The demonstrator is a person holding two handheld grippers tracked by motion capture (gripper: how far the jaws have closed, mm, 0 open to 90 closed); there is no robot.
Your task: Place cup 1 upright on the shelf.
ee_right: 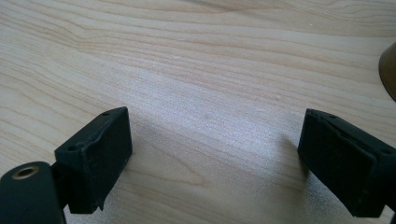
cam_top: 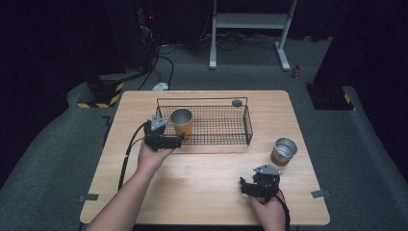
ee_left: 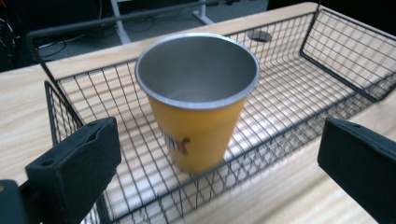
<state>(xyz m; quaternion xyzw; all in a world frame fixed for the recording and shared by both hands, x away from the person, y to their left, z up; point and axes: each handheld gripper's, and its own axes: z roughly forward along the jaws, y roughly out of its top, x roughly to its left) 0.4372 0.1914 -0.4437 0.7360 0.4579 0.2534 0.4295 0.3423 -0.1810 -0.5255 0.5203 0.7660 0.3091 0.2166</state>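
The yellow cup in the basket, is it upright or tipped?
Upright: the yellow cup stands on its base inside the wire basket, mouth up.

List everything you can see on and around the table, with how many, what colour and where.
Table: one, light wood, centre of the high view.
Wire basket: one, black, far half of the table.
Yellow cup: one, yellow with a metal inside, upright in the left end of the basket.
Brown cup: one, brown with a metal rim, upright on the table right of the basket.
Round hole: one, grey, in the tabletop at the far edge.
White frame: one, on the floor beyond the table.
Left gripper: one, black, jaws open, near the yellow cup outside the basket.
Right gripper: one, black, jaws open, over bare tabletop near the front right.
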